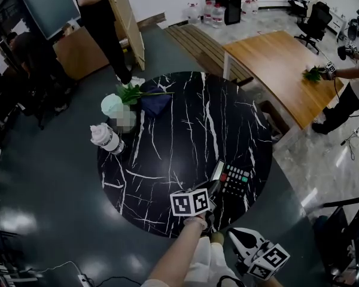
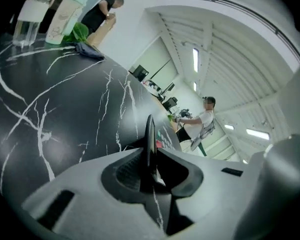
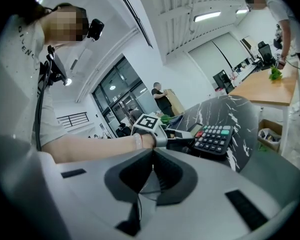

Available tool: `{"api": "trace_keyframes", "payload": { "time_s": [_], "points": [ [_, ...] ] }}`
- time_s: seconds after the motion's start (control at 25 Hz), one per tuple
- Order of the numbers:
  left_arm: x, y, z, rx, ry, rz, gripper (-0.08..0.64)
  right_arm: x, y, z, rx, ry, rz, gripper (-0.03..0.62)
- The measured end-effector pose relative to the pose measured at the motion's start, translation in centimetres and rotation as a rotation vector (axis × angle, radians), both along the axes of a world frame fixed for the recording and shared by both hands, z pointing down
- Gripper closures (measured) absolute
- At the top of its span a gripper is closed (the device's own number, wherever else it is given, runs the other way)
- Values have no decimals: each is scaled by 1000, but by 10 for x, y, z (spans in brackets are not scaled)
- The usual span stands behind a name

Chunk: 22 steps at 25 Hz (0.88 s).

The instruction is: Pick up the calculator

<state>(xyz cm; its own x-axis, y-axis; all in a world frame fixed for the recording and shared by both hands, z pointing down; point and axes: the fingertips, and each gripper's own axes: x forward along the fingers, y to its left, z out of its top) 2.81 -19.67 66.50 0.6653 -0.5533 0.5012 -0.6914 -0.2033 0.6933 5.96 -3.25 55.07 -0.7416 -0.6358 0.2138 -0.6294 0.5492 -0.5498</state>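
Head view: calculator [image 1: 234,181] at the near rim of the marble tabletop [image 1: 185,130], its left end in the left claw [image 1: 215,187]

Left gripper view: the claw pinches only the calculator's thin edge, so it may pivot or slip on lifting

Right gripper view: right claw [image 3: 151,171] closed, empty

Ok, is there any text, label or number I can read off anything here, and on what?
Nothing reads clearly.
Calculator keys: too small to read.
Pale cup: faint print, blurred.
Shirt lettering: too blurred to be sure.
Marker cube: square pattern only, no words.
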Motion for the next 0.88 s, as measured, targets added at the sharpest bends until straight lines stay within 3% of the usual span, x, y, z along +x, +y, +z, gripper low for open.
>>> {"api": "trace_keyframes", "payload": {
  "time_s": [0.12,0.44,0.72,0.88],
  "points": [
    [-2,3,-5,1,70,-47,491,2,-1,-1,-5,-2,10,584],
    [-33,8,-25,48,154,-155,495,-1,-3,-11,14,-6,9,584],
    [-58,7,-66,91,300,-262,497,-10,-9,-30,49,-6,-8,584],
    [-73,5,-99,158,306,-275,497,-15,-15,-46,81,-5,-9,584]
  ]
}}
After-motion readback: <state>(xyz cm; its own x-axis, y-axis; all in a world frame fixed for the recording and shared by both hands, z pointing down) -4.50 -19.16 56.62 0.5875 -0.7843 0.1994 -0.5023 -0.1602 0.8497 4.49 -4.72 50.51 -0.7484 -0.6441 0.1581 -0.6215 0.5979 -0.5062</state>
